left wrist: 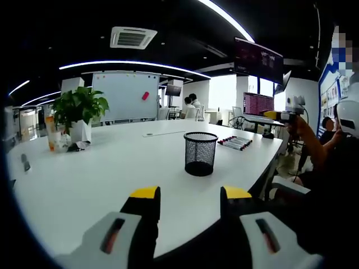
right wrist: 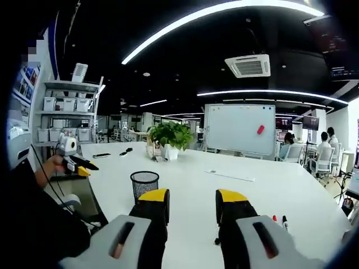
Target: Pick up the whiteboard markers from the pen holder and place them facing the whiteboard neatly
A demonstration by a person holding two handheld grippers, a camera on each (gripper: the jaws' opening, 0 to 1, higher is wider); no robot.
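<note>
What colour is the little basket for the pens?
The pen holder is black wire mesh. It shows best in the left gripper view.

A potted plant (left wrist: 80, 114) is standing on the white table (left wrist: 101, 174), with an orange bottle (left wrist: 52, 131) just beside it. A ceiling air vent (left wrist: 132, 37) is showing overhead. Shelving with white bins (right wrist: 66, 115) is standing against the wall

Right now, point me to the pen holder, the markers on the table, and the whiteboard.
pen holder (left wrist: 200, 153), left gripper view, middle of its black mesh wall.
markers (left wrist: 235, 143), left gripper view, middle of the row lying on the table.
whiteboard (right wrist: 241, 129), right gripper view, bare centre of the board.
</note>
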